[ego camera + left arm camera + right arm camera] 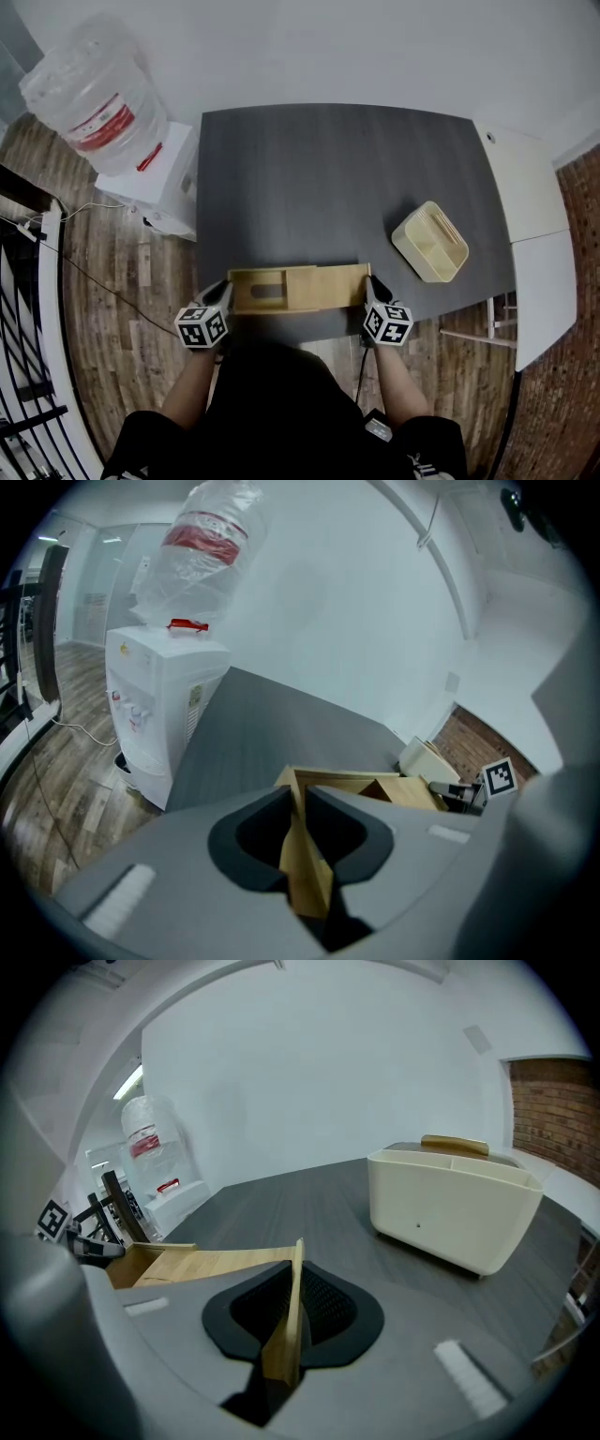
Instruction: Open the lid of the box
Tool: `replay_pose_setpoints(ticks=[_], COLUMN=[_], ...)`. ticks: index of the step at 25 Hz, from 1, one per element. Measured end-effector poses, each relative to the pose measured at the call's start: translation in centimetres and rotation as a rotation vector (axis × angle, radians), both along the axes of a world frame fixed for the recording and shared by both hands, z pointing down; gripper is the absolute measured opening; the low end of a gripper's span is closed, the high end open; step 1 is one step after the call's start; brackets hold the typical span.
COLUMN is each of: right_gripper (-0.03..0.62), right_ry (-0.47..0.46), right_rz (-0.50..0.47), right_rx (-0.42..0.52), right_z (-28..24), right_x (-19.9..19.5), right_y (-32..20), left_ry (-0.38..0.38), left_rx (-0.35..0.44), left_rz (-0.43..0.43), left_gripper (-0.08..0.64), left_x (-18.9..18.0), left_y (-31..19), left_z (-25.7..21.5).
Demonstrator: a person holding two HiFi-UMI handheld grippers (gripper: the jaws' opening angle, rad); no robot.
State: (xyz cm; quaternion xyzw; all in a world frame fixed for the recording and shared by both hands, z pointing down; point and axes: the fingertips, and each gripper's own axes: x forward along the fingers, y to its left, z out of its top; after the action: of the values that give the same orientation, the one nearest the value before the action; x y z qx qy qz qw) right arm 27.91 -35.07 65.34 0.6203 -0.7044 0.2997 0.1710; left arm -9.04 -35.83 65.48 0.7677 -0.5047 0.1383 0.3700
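- Head view: the left gripper (223,292) sits at the left end of the wooden box (255,291), and the right gripper (373,286) sits at its right end.
- The box lies lengthwise along the near edge of the dark grey table (328,178), right in front of the person.
- The lid (323,286) covers the middle and right part of the box. The left part is uncovered, and the inside shows there.
- A cream container (429,242) stands on the table, well apart to the right and further back. A water dispenser (155,178) with a water bottle (89,94) on top stands on the floor beside the table's left side.
- Left gripper view: the jaws are clamped on the box's upright end wall (307,869), with the wood pinched between the dark pads. The right gripper's marker cube shows beyond the box's far end.
- Right gripper view: the jaws are closed on the thin end edge of the lid (286,1335), which stands between the pads. The lid's flat panel runs off to the left, and the open part of the box is past it. The cream container (455,1206) stands near on the right.
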Motion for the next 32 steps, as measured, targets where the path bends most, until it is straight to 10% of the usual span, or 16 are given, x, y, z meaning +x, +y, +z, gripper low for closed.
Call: replay_pose_setpoints(ticks=[32], right_gripper=[0.032], right_ry=[0.013], right_rz=[0.076], right_rx=[-0.012], right_z=[0.2], right_x=[4.3], right_y=[-0.1], left_ry=[-0.019], left_rx=[-0.008], left_rz=[-0.016], left_gripper=[0.046], left_x=[-0.2], left_y=[-0.1], left_z=[0.1])
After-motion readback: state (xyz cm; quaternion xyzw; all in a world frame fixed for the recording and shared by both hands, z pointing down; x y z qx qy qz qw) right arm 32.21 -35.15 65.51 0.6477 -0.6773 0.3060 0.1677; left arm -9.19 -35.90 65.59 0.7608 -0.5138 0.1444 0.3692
